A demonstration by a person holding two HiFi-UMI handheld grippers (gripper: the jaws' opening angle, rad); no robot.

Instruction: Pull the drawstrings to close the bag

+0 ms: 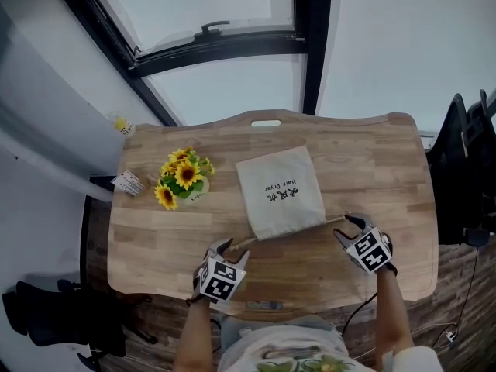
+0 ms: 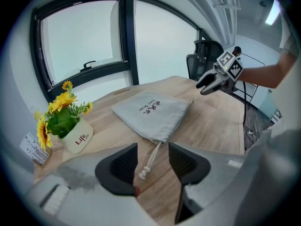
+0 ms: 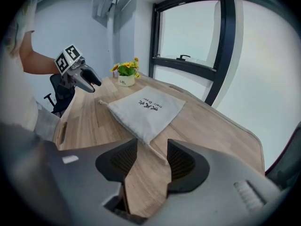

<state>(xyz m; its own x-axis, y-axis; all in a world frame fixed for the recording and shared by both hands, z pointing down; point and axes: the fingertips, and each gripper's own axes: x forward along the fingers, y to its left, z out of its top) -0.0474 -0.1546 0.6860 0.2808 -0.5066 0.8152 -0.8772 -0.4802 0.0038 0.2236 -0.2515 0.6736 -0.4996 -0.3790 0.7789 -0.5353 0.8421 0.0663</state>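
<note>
left gripper [image 2: 153, 160]: fingers apart, knotted drawstring [image 2: 150, 157] showing between them, not pinched | right gripper [image 3: 152, 157]: fingers apart around the other drawstring [image 3: 157, 150], no grip | bag [image 1: 279, 192]: flat mid-bench [image 1: 372, 161], mouth toward the person | sunflower pot [image 1: 186, 180]: beyond, left of the bag

Setting: office-type room. Evidence: wooden desk [image 1: 372, 184] with a cable slot [image 1: 266, 122] at its far edge, set against a large dark-framed window [image 1: 232, 91] with a handle [image 1: 211, 28]. Black office chair [image 2: 203, 59] beside the desk. Sunflowers in a white pot [image 1: 183, 178] on the desktop. Ceiling strip light [image 2: 272, 13] overhead.
</note>
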